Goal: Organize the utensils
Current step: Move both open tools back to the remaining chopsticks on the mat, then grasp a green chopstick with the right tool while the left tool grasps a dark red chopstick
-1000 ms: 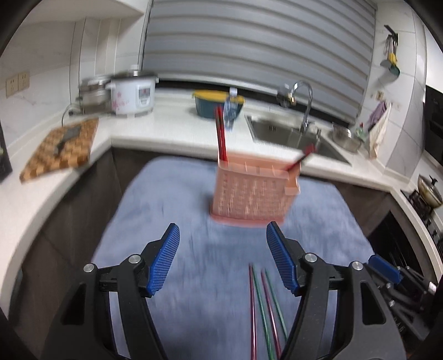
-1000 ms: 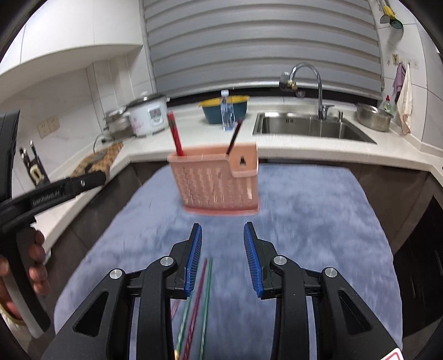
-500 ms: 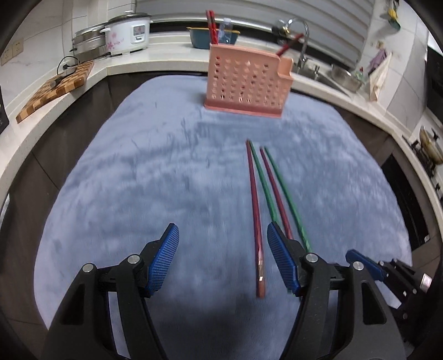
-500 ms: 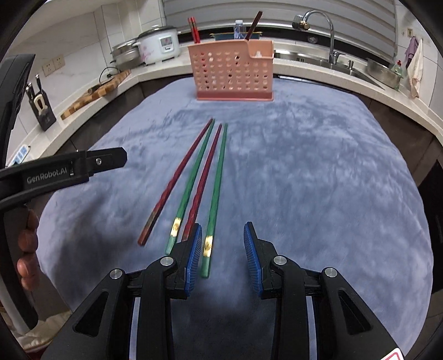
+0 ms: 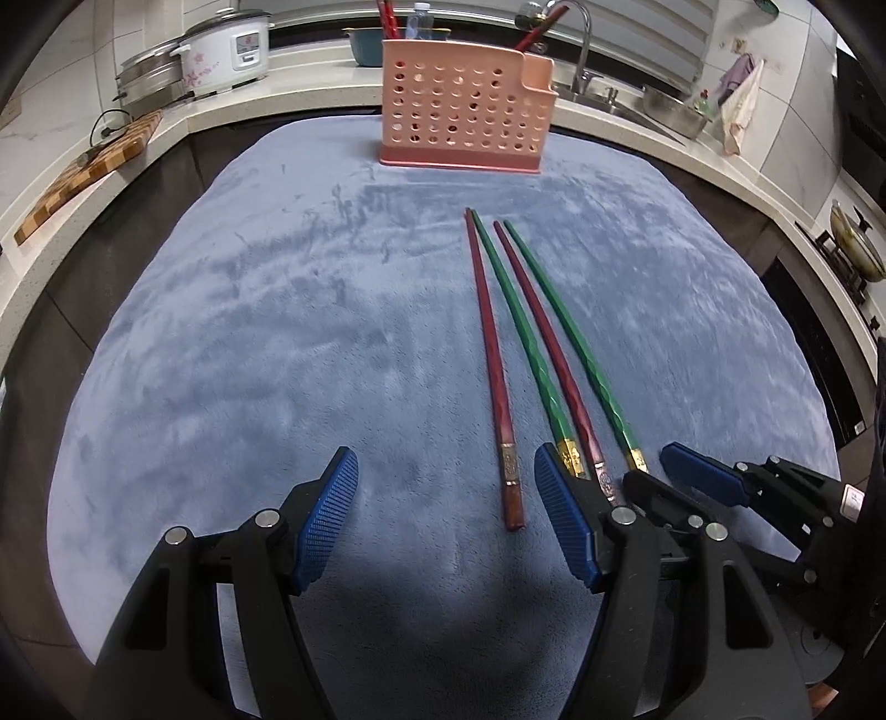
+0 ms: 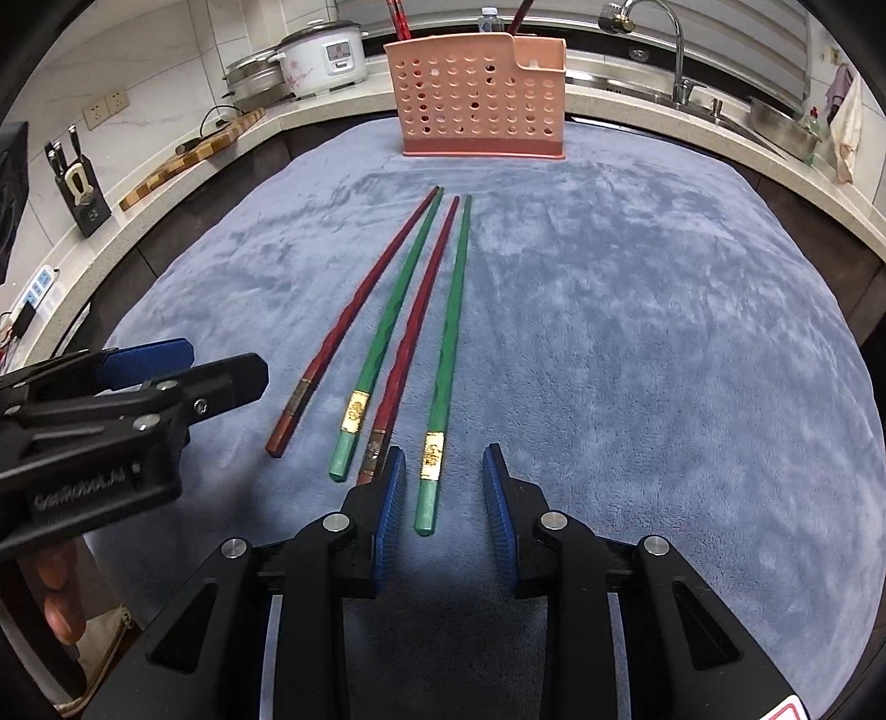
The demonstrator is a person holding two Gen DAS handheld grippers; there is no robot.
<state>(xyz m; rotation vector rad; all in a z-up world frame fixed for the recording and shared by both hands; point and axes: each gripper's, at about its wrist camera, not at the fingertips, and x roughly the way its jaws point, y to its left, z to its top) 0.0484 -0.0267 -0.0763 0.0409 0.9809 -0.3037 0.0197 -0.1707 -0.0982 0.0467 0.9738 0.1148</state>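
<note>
Several chopsticks lie side by side on a blue-grey cloth (image 5: 277,310), alternating red and green. My left gripper (image 5: 446,512) is open; the butt of the leftmost red chopstick (image 5: 490,354) lies between its jaws. My right gripper (image 6: 444,495) is open; the butt of the rightmost green chopstick (image 6: 451,332) lies between its jaws. That green chopstick (image 5: 570,332) also shows in the left wrist view. A pink perforated utensil holder (image 5: 465,119) stands at the far edge of the cloth with red chopsticks (image 6: 398,19) upright in it. The holder (image 6: 479,99) shows in both views.
A white counter curves around the cloth. It carries a rice cooker (image 5: 227,50), a wooden cutting board (image 5: 83,177), a knife block (image 6: 83,185) and a sink with a tap (image 6: 673,50). A steel bowl (image 6: 783,130) sits by the sink. A pan (image 5: 855,249) is at the far right.
Both grippers have dropped low toward the cloth and tilted down. The chopstick ends now lie between the jaws, and the holder looks farther away.
</note>
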